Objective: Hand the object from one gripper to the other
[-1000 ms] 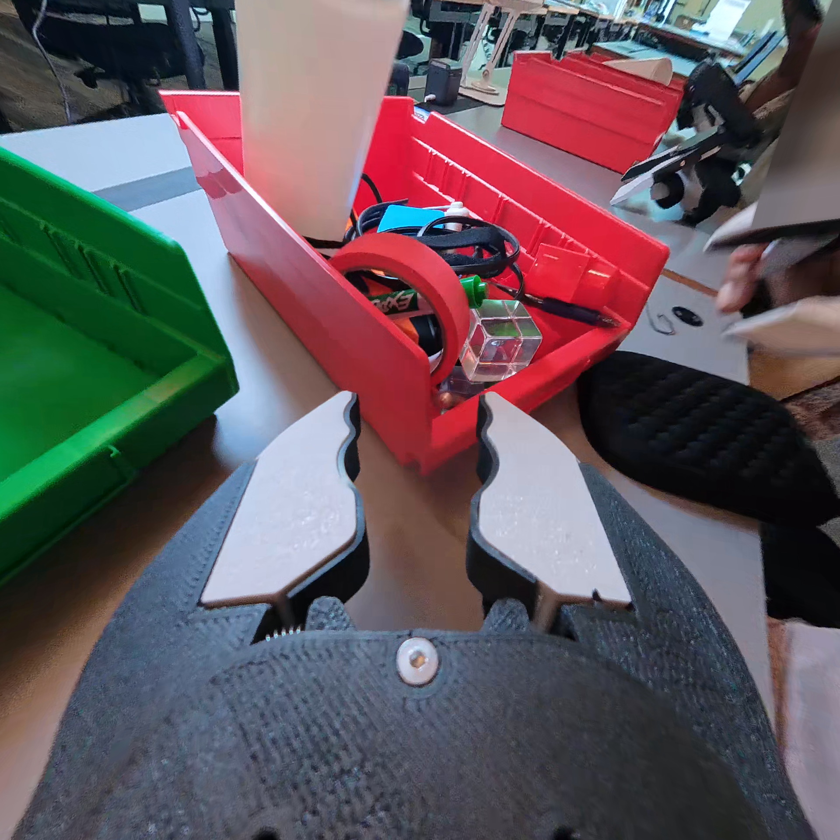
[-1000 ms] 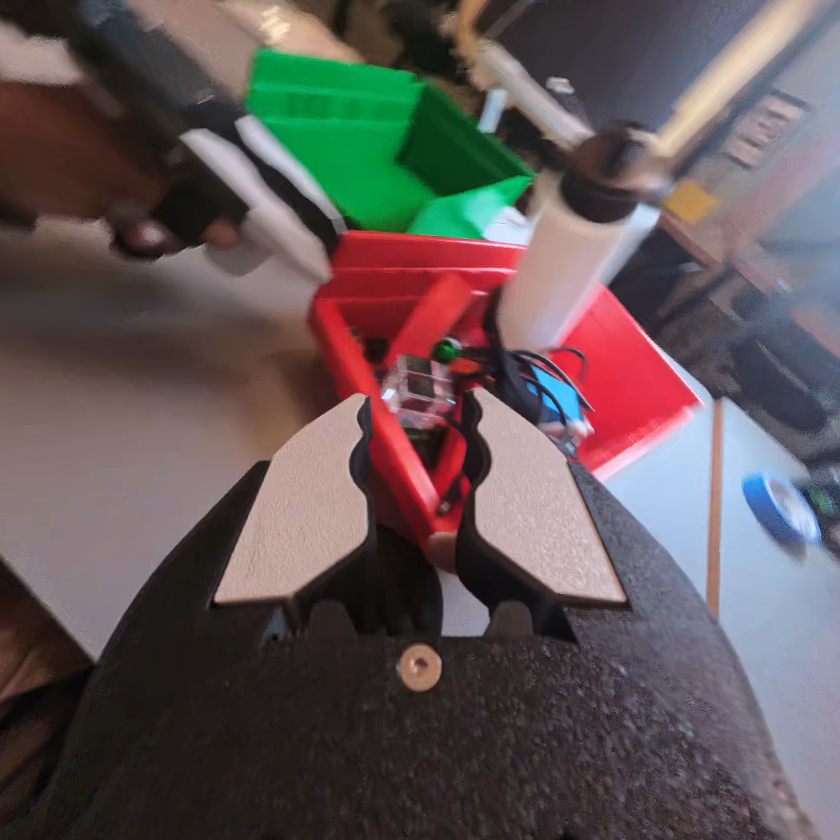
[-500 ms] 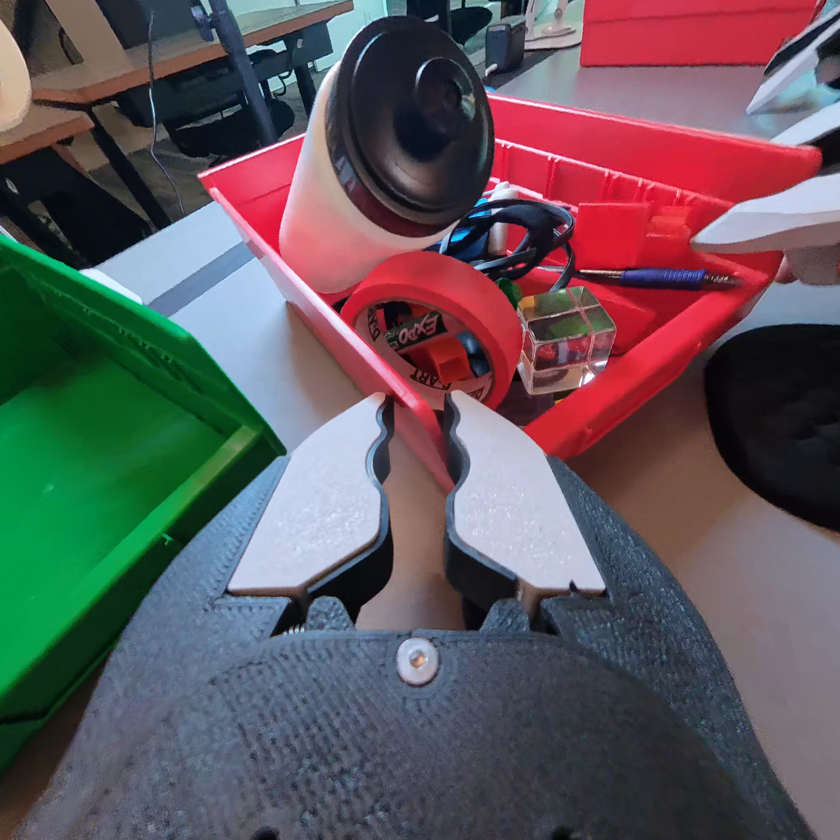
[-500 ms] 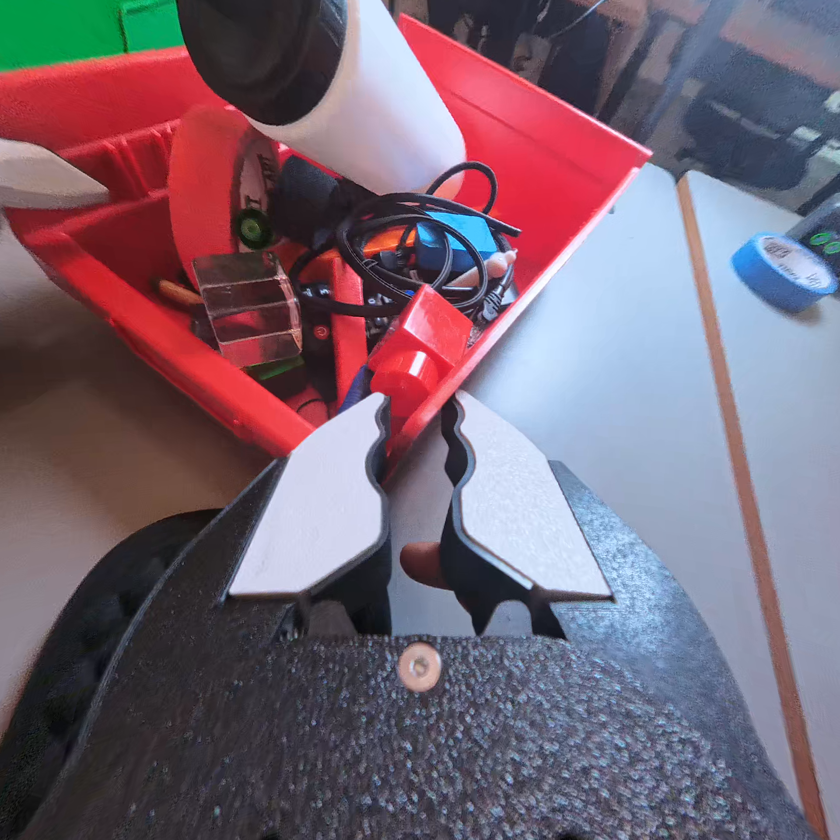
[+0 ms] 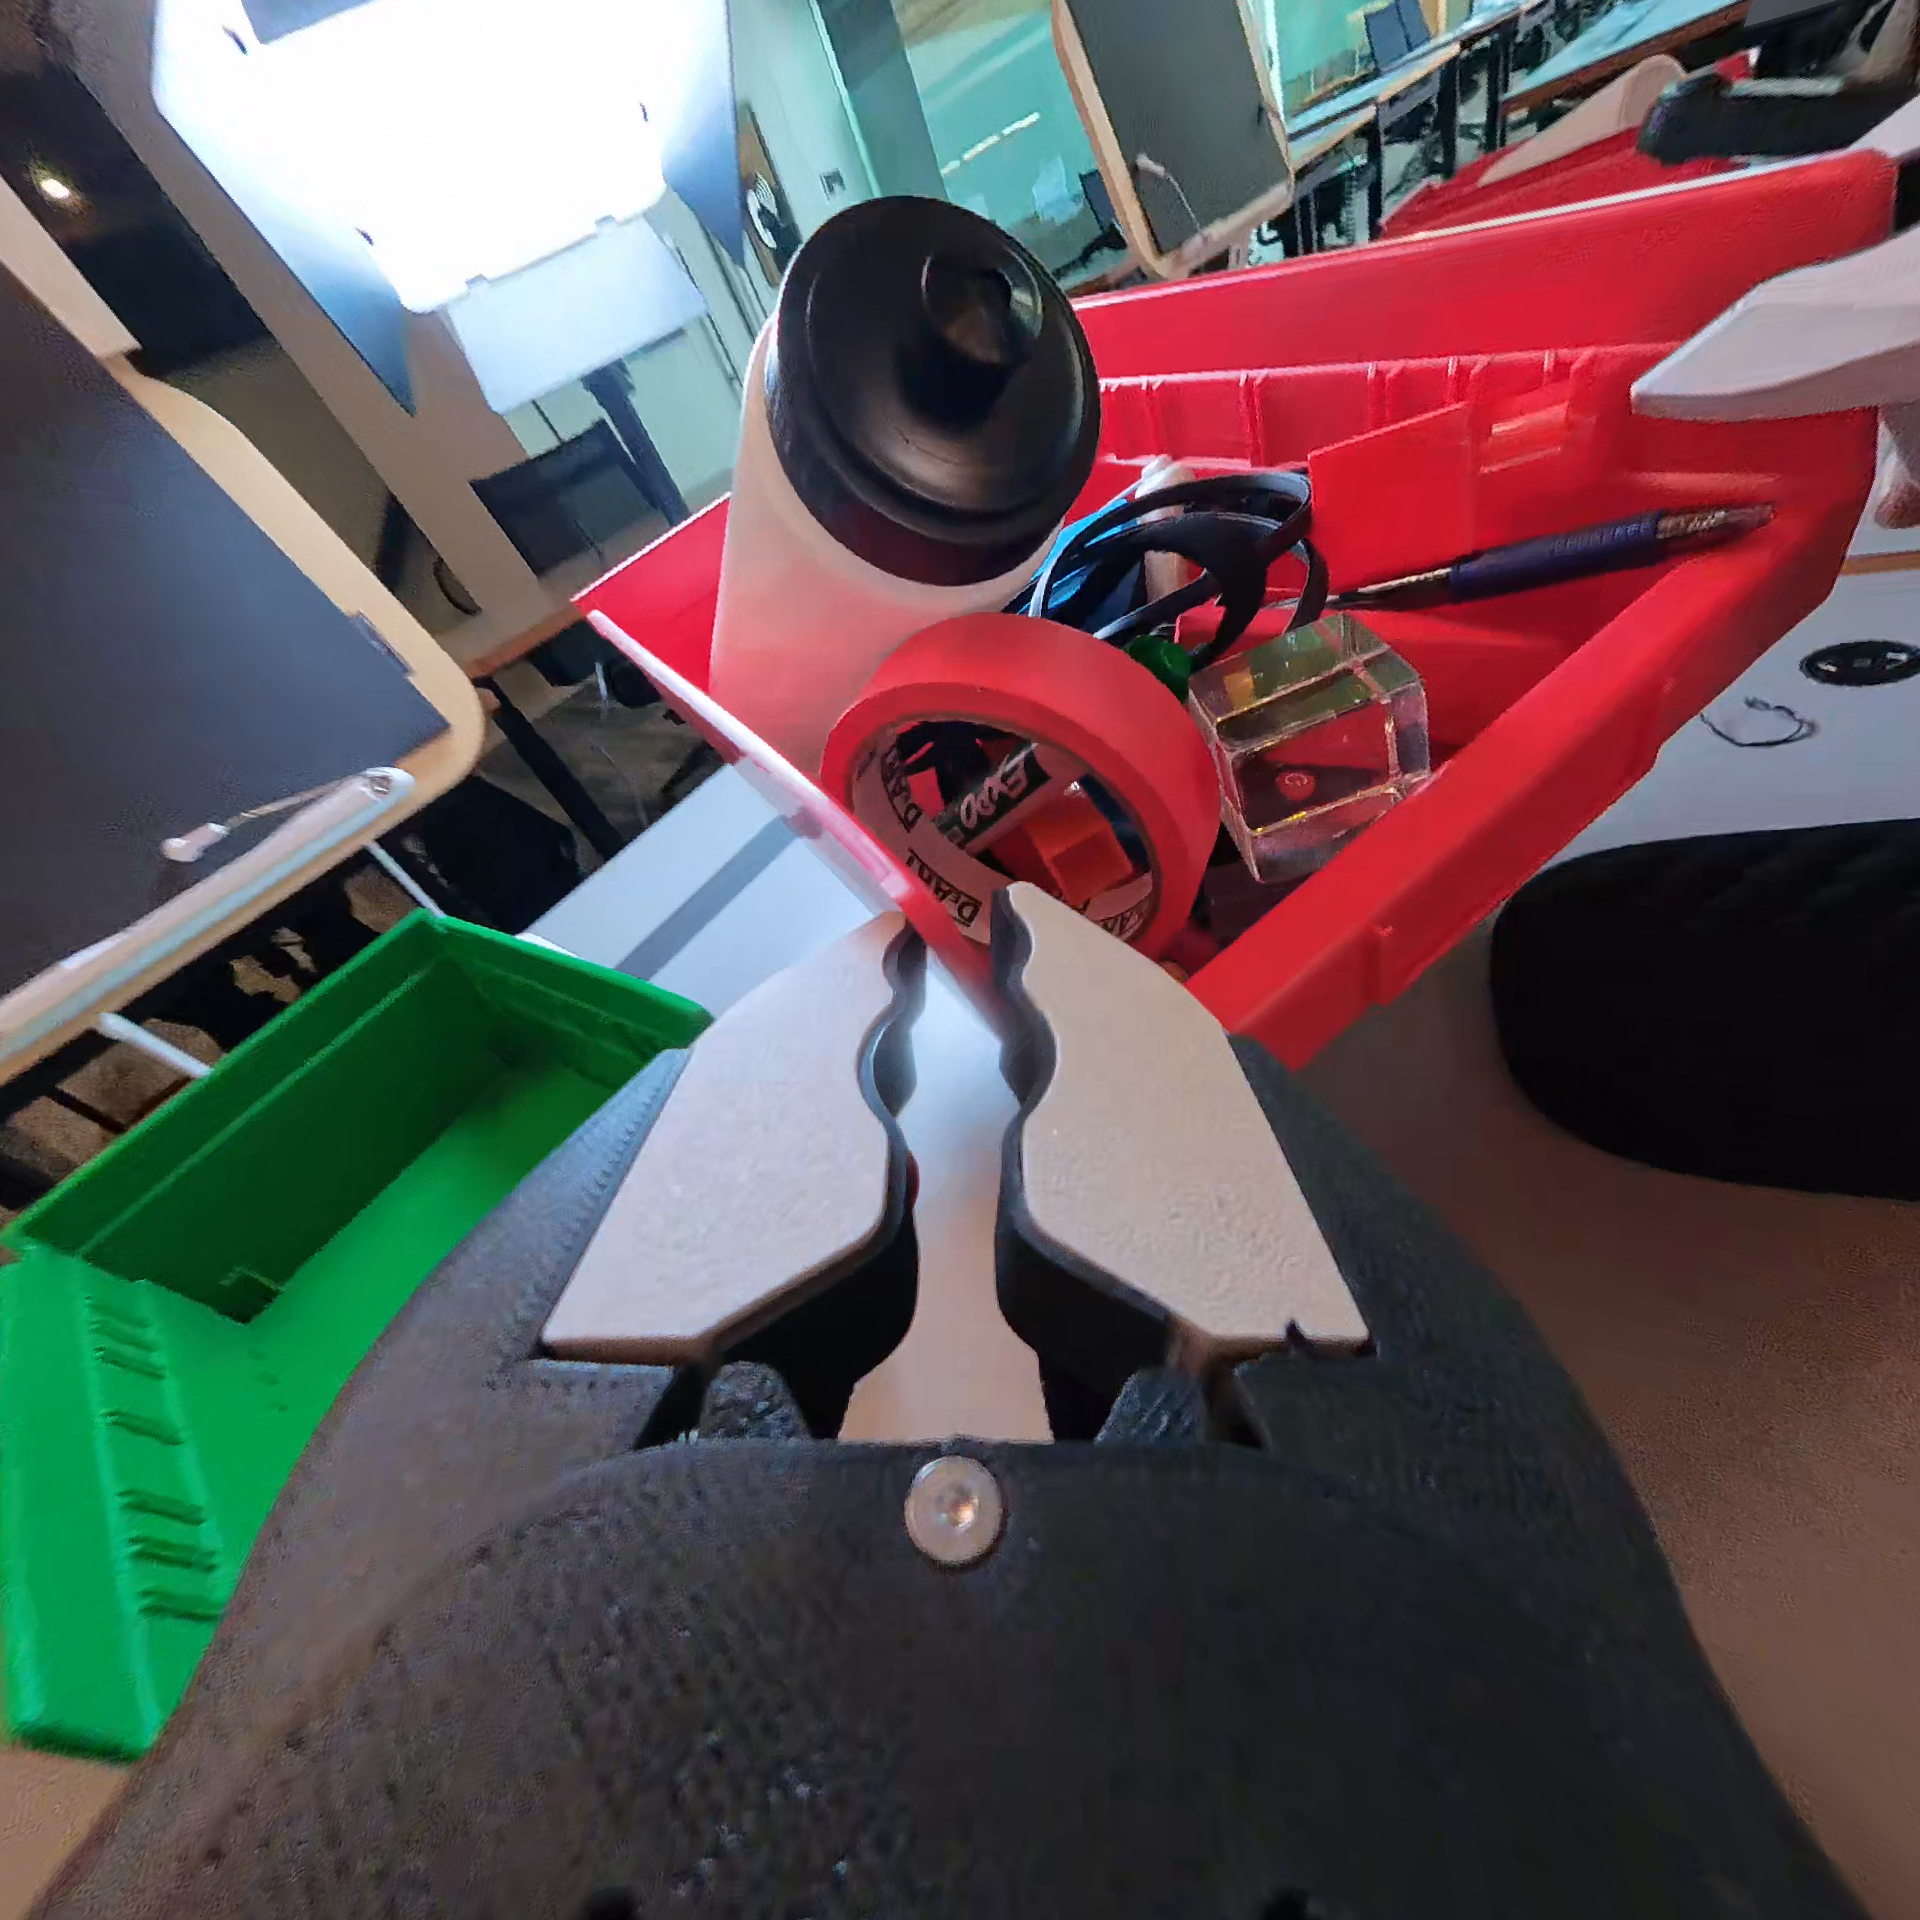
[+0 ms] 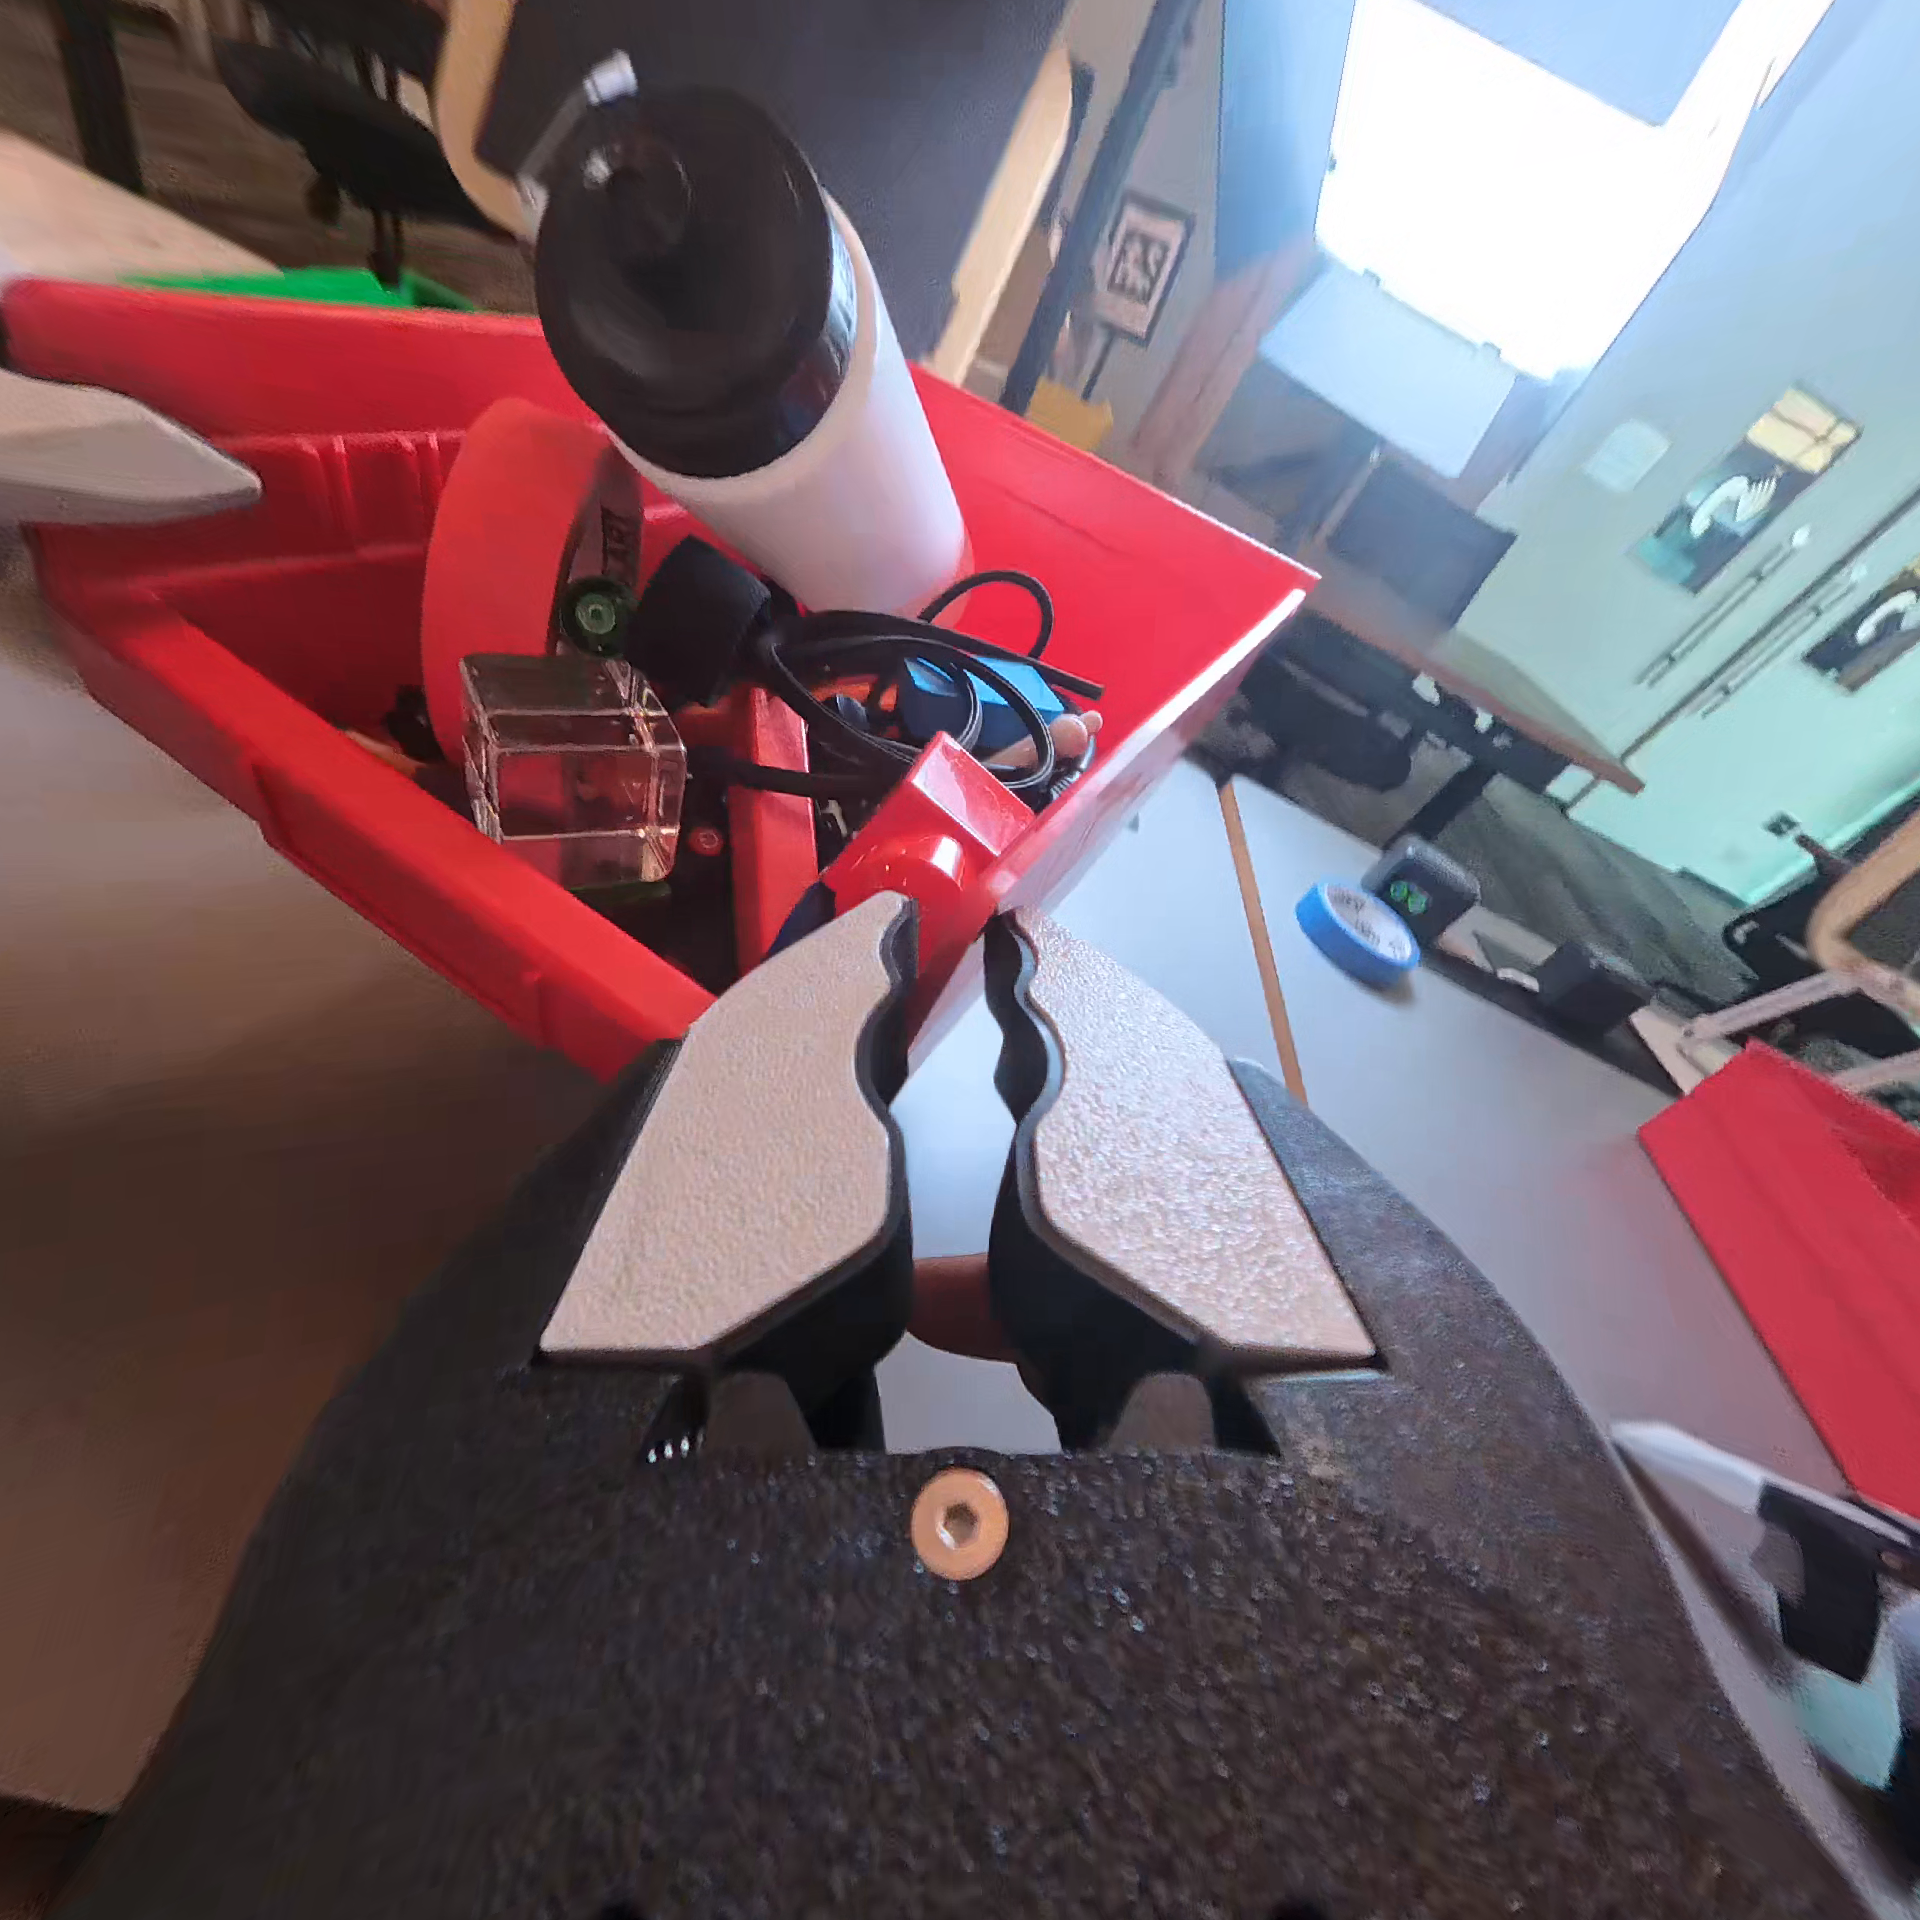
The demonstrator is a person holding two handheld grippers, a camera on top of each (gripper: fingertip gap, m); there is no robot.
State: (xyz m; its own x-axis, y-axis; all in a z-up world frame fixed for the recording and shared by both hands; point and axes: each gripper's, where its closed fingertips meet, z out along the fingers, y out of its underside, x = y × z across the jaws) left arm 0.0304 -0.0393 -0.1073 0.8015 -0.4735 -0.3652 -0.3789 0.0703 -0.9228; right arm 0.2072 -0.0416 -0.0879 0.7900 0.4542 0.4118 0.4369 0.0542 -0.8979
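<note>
— Left wrist view: left gripper (image 5: 951, 940) pinches the red bin (image 5: 1558, 748) by its corner wall, bin tilted above the table (image 5: 1621, 1351).
— Right gripper (image 6: 951, 930) clamps the opposite corner, apparently; its contact is partly hidden. White bottle (image 6: 790, 416) leans inside.

- Your table (image 6: 1455, 1091) has a pale grey top, with a thin wooden strip (image 6: 1257, 935) running along a seam and a dark stripe (image 5: 717, 894) crossing it farther off.
- On your left lies an empty green bin (image 5: 312, 1143).
- A black textured pad (image 5: 1714, 1008) sits near the red bin (image 5: 1455, 935); you cannot tell whether that bin's base touches the top.
- Beyond the strip, a blue tape roll (image 6: 1356, 933) lies just beside a small black device (image 6: 1418, 894).
- A second red bin (image 6: 1808, 1226) rests at your right.
</note>
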